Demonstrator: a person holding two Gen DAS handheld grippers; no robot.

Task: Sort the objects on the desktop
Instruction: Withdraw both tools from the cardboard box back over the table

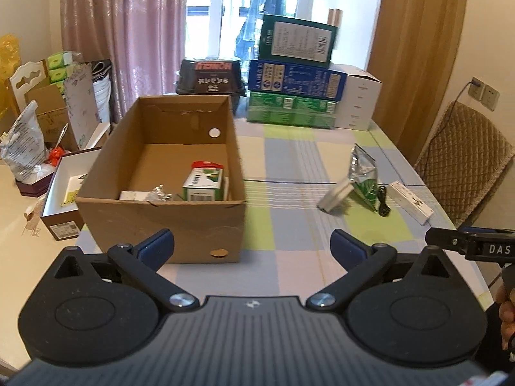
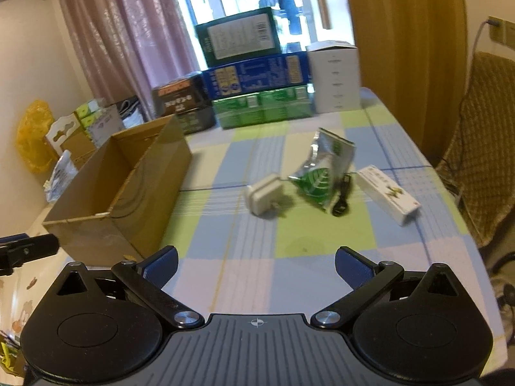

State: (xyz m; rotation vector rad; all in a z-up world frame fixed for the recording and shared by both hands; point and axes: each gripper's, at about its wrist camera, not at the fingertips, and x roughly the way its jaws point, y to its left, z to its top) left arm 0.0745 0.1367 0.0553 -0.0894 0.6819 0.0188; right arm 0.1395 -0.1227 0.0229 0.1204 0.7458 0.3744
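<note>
Four loose things are left to sort, grouped on the right half of the checked surface (image 2: 289, 276): a white plug adapter (image 2: 265, 197), a green and silver foil pouch (image 2: 322, 173), a small black cable (image 2: 341, 197) and a long white box (image 2: 388, 194). The adapter lies nearest the cardboard box (image 1: 161, 173), with the pouch just to its right, the cable tucked against the pouch and the white box farthest right.

In the right wrist view this group sits ahead of the right tongs (image 2: 256, 268) and slightly to the right, well apart from them. The white box's long axis runs from far-left to near-right, slanted across the line of the tongs. The right tongs are spread wide and hold nothing.

The left tongs (image 1: 252, 247) are also spread wide and empty. They face the near right corner of the cardboard box, which stands on the left side of the surface and already holds a green and white carton (image 1: 203, 184) and other small items. From the left the loose group lies far off to the right, so the right tongs are judged the nearer for the next pick.
</note>
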